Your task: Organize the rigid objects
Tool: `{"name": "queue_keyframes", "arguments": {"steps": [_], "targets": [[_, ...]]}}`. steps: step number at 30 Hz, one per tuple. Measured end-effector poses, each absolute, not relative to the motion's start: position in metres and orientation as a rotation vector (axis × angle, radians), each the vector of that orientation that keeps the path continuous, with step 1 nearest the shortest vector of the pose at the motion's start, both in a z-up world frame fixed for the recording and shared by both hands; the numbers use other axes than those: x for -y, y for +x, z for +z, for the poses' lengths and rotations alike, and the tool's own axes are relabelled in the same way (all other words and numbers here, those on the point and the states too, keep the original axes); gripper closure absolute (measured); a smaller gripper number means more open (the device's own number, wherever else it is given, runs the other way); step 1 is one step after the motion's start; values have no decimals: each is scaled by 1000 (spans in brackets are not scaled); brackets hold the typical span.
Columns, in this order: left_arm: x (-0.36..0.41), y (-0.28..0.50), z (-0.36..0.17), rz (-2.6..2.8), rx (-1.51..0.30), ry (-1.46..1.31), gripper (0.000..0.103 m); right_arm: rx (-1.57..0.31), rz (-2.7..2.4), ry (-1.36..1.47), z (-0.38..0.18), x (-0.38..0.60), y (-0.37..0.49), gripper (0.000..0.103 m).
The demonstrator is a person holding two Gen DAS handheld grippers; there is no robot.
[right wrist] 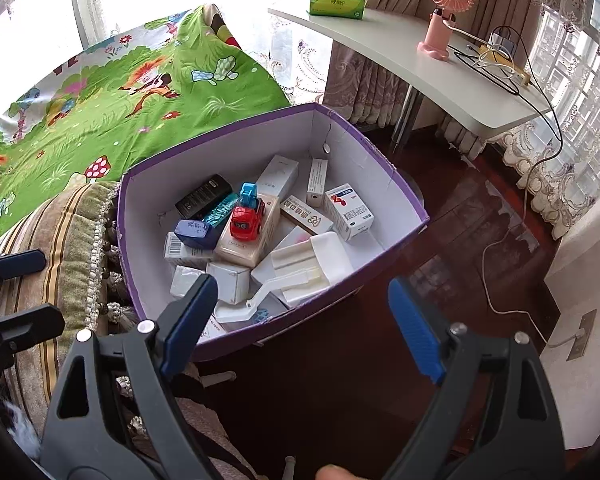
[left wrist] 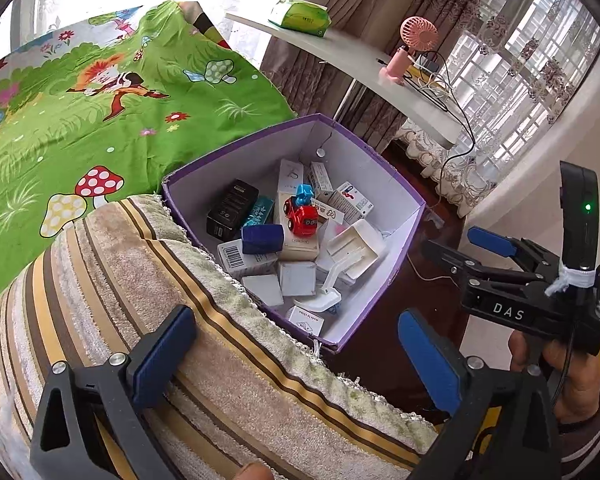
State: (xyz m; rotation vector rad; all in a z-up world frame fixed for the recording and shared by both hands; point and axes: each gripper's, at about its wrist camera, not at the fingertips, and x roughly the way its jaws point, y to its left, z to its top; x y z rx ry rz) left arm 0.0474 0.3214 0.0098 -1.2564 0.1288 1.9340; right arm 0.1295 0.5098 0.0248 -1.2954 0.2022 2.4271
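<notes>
Both hand-held grippers, left [left wrist: 296, 354] and right [right wrist: 302, 318], gape wide, empty, near the box [right wrist: 384, 264].

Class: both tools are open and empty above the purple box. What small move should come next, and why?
Probably lower the right tool toward the red toy car: it lies on top of the cartons in the purple box, unobstructed, and the jaws stand open.
</notes>
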Motion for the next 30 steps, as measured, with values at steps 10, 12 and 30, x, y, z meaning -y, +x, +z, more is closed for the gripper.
{"name": "queue_keyframes", "arguments": {"steps": [10,12,30], "targets": [[-325,42,8,1977,-155,-1284,0,-188,2429,-1302,25,-508,128,14],[-325,41,7,1975,-151,-1292,0,-184,2430,-1304,25,-507,128,14],[-326,42,5,1975,-173,-1295,0,-184,2430,-1315,24,-507,127,14]]}}
